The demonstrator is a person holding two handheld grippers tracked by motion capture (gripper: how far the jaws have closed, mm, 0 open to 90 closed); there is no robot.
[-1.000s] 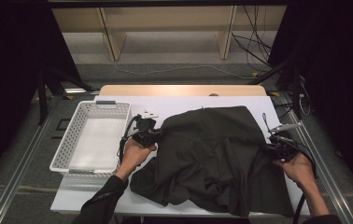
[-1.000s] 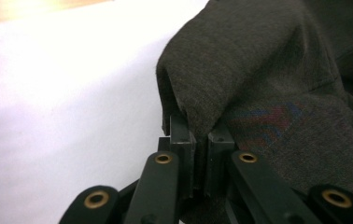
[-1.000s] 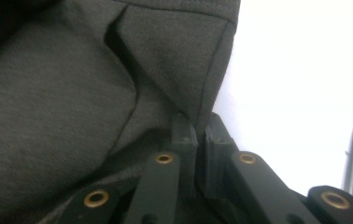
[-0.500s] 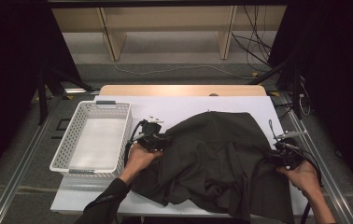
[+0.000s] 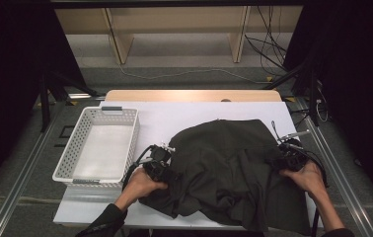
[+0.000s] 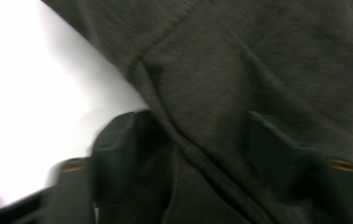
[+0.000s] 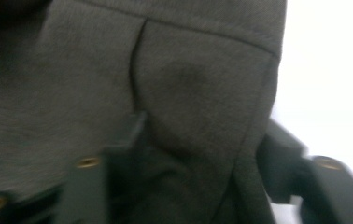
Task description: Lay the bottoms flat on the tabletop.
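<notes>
Fingers of both grippers [image 5: 161,165] [image 5: 287,159] clamped on dark garment [image 5: 229,173], drawn nearer the person than before.

High view above table [image 5: 199,116] looking forward and down, 2 gripper views close-up, all sharing dark garment [image 5: 229,168].

No readable text — no labels, no numbers.

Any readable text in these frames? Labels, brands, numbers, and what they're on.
None readable.
Dark grey fabric garment: no tag or print visible in the high view or either gripper view.
White perforated plastic basket: no label or marking visible.
White table cover: plain.
</notes>
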